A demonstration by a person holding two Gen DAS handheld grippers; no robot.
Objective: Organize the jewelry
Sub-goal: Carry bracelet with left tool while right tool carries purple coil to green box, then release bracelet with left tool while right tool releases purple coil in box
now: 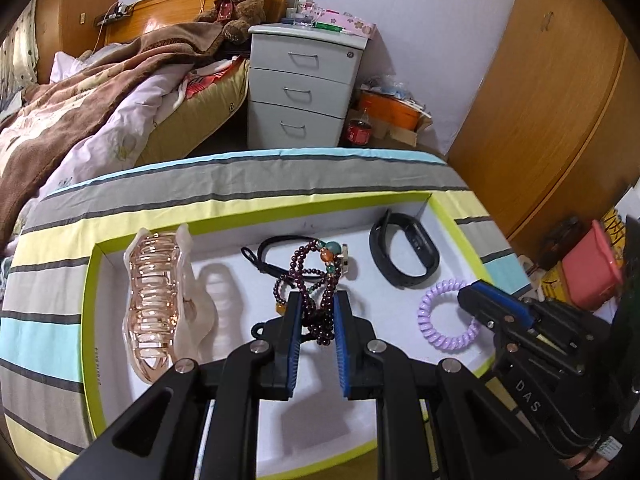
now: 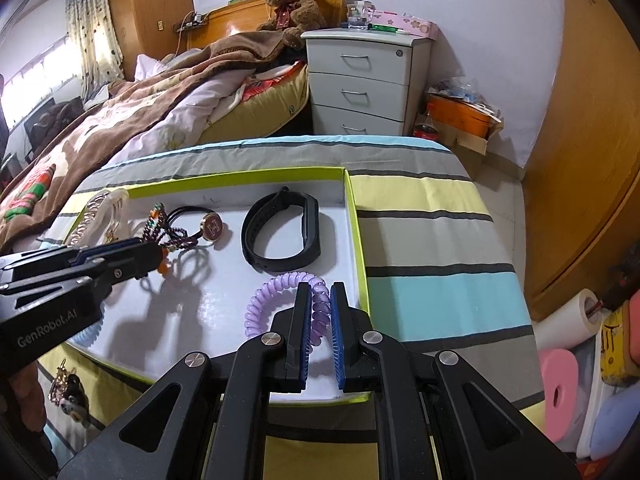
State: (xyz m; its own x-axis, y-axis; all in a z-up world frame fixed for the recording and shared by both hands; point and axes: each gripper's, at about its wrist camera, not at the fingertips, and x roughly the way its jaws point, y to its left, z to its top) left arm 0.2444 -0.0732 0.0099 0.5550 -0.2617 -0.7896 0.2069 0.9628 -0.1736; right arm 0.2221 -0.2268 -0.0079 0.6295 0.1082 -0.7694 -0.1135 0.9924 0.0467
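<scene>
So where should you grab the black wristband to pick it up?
Pinch the black wristband on its near strap, coming straight down. It lies flat as an open loop in the tray, so one finger fits inside. That strap lies nearest the right gripper.

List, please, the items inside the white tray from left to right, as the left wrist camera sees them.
Clear pink hair claw → dark bead bracelet, hanging between the left gripper jaws → black fitness band → purple spiral hair tie. The black cord overlaps the beads, so I leave it out.

hair claw glossy clear plastic | band matt rubber | tablecloth cloth
</scene>
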